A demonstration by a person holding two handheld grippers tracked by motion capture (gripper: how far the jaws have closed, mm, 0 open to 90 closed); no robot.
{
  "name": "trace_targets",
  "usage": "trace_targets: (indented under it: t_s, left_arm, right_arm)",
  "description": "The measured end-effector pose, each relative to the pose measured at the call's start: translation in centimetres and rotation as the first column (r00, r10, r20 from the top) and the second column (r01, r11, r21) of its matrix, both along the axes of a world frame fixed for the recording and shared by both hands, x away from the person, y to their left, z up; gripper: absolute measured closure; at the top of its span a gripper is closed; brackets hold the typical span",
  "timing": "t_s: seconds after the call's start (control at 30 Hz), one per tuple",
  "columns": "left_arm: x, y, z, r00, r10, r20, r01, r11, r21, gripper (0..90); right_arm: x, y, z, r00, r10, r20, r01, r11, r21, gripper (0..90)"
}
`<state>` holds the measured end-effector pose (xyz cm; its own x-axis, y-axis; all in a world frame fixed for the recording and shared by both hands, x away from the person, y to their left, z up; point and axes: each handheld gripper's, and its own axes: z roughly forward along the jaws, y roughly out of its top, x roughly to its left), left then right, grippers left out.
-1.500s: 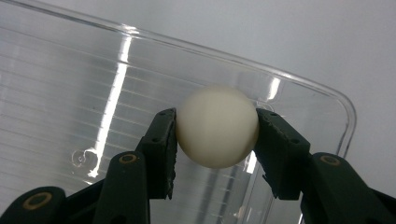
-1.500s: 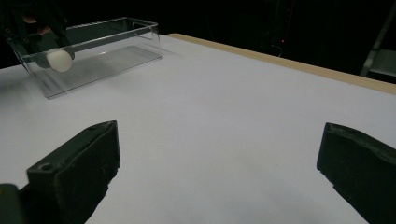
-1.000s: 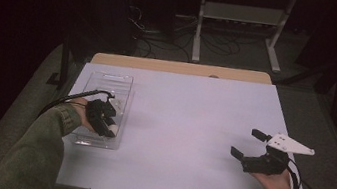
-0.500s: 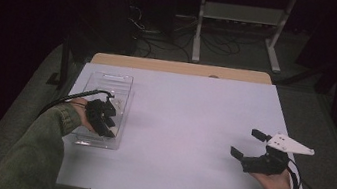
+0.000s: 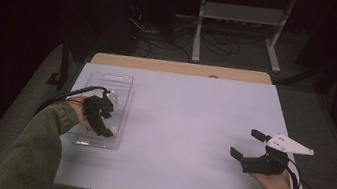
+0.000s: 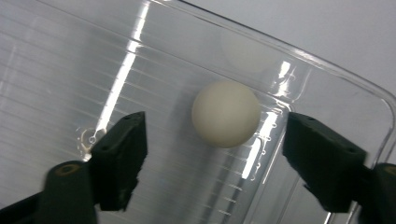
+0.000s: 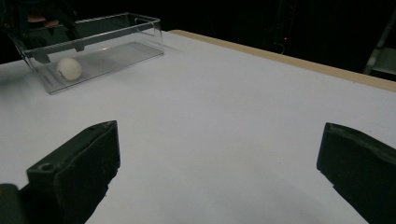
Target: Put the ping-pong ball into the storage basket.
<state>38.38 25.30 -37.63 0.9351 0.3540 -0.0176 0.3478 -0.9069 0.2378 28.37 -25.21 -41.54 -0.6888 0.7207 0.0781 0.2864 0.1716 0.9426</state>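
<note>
Take the clear tray point(image 5: 108, 79) as your landmark; it sits on the left part of the counter point(image 5: 187, 122), its long axis running away from you.

Nearest you, your left claw point(image 5: 105, 130) hangs over the tray's near end, pointing down into it. Its jaws have just been opening and now stand apart, released. In the left gripper view the white ball point(image 6: 226, 114) lies on the tray floor just beyond the claw point(image 6: 215, 163), in line with the gap between the jaws but touched by neither pad. It rests near the tray's rounded corner, close to the wall. A ball has no long axis and points no way, so the approach angle is set by the tray walls alone, not by the ball.

Your right claw point(image 5: 249, 147) rests well to the right of the tray, across bare counter, jaws wide and holding nothing. From the right gripper view the ball point(image 7: 69, 68) shows at the tray's point(image 7: 93, 56) near-left end, well off. Your left hand is by far the nearer one.

I judge the ball set down in the tray; lifting the left claw straight up should clear the walls.
</note>
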Motion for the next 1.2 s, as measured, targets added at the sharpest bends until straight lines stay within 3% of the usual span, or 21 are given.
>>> trace_targets:
  t_s: [0.13,0.2,0.33,0.87,1.07,1.1,1.17,1.2]
  left_arm:
    - [0.1,-0.1,0.1,0.9989,0.041,0.023,-0.041,0.9991,-0.005,2.6]
    - [0.2,-0.1,0.2,0.9983,0.048,0.034,-0.048,0.9989,-0.002,0.0]
    - [0.2,0.0,0.4,0.9963,0.065,0.057,-0.064,0.9977,-0.022,0.0]
    - [-1.2,0.0,1.6,0.9905,0.057,0.125,-0.049,0.9966,-0.066,0.0]
    - [-1.3,0.9,2.1,0.9857,0.096,0.139,-0.077,0.9882,-0.132,0.0]
    - [-1.5,1.3,2.2,0.9839,0.108,0.142,-0.085,0.9835,-0.160,0.0]
    - [-1.5,1.4,2.3,0.9826,0.117,0.144,-0.091,0.9807,-0.173,0.0]
    - [-1.6,1.8,2.3,0.9796,0.133,0.150,-0.102,0.9746,-0.200,0.0]
  right_arm:
    - [0.0,0.0,0.0,1.0000,-0.003,0.000,0.003,1.0000,0.001,0.0]
    - [0.0,0.0,0.0,1.0000,-0.003,0.000,0.003,1.0000,0.001,0.0]
    - [-0.1,-0.1,0.1,1.0000,-0.006,0.000,0.006,1.0000,0.004,0.0]
    - [-0.2,-0.2,0.1,1.0000,-0.007,0.004,0.007,1.0000,0.004,0.0]
    - [-0.1,-0.2,0.1,1.0000,-0.007,0.004,0.006,1.0000,0.002,0.0]
    - [-0.1,-0.2,0.1,1.0000,-0.008,0.004,0.008,1.0000,0.002,0.0]
    - [-0.1,-0.2,0.1,1.0000,-0.008,0.006,0.008,1.0000,0.002,0.0]
    - [-0.2,-0.2,0.1,1.0000,-0.008,0.006,0.008,1.0000,0.002,0.0]
